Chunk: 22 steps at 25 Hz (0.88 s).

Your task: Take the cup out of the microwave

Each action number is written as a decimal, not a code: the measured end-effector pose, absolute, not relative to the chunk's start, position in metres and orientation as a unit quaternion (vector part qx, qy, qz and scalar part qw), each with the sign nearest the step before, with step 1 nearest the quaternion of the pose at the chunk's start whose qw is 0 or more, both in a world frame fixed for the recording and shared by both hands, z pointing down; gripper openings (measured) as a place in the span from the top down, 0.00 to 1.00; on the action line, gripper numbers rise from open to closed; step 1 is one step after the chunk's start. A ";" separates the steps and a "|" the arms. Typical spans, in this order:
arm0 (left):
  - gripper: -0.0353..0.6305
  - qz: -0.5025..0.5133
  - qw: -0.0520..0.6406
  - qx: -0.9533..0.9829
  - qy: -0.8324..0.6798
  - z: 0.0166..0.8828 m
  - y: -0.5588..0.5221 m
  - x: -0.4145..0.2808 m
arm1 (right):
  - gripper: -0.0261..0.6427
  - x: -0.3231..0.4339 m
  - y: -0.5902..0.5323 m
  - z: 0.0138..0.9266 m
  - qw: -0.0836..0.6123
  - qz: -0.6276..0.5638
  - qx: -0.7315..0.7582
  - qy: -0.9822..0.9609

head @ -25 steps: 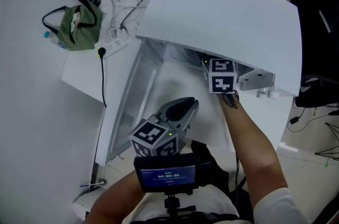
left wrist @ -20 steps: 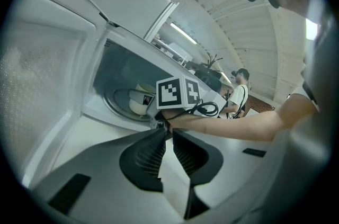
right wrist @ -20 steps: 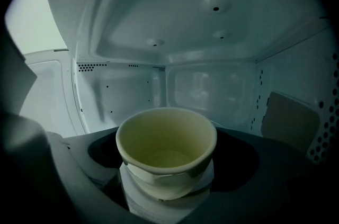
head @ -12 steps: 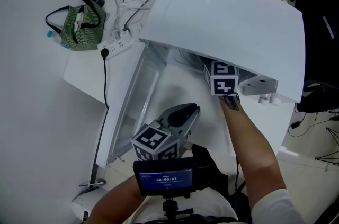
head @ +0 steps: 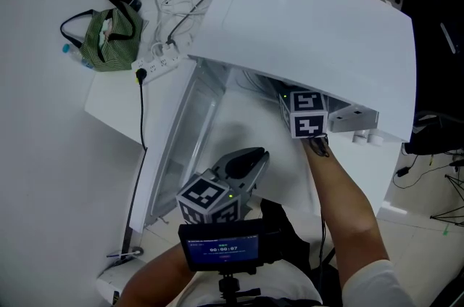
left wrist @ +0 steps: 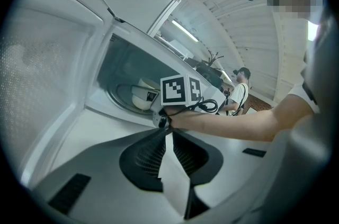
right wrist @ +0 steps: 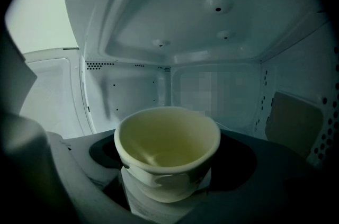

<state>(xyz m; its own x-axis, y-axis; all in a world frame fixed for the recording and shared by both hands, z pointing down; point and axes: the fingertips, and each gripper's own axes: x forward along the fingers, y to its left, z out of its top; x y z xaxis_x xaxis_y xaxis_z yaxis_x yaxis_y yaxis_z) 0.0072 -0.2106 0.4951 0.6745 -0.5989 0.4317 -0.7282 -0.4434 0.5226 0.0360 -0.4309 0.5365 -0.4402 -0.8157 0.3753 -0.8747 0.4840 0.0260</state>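
right gripper point(right wrist: 165, 188): i had reached into the open microwave point(head: 304, 37), and my jaws had just been closing, with the cup point(right wrist: 167, 149) between them. in the right gripper view the pale cup filled the gap. a dark pad flanked its lower wall on each side, and both appeared to be seated against it. i judged this a wide pinch on the cup rather than a loose straddle.

location of the cup: inside the cavity, upright, mouth up, and apparently empty. the left gripper view showed it resting on the turntable point(left wrist: 119, 98), so nothing had been lifted.

left gripper point(left wrist: 165, 139): my fingers were pressed together and held nothing. they hovered over the white table in front of the open door point(head: 181, 146), well clear of the cup.

consequence for the task: the grasp step looked complete or nearly so. the next step, in my judgement, called for a small lift, then a level withdrawal through the opening. the pinch sat low on a wide body, so tilting was the main risk.
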 end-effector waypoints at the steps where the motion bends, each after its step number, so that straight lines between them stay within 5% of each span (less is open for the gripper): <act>1: 0.86 0.093 0.352 0.845 -0.392 0.495 -0.210 0.008 | 0.28 0.033 -0.427 0.533 0.170 0.092 0.495 -0.847; 22: 0.86 0.089 0.340 0.861 -0.369 0.479 -0.194 0.017 | 0.28 0.046 -0.352 0.515 0.158 0.120 0.493 -0.847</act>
<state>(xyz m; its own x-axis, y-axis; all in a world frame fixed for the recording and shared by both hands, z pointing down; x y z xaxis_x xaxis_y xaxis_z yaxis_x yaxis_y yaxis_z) 0.0173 -0.1943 0.4791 0.7126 -0.5740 0.4033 -0.6947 -0.4974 0.5196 0.0457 -0.3525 0.5147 -0.4640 -0.7972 0.3862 -0.8730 0.4855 -0.0468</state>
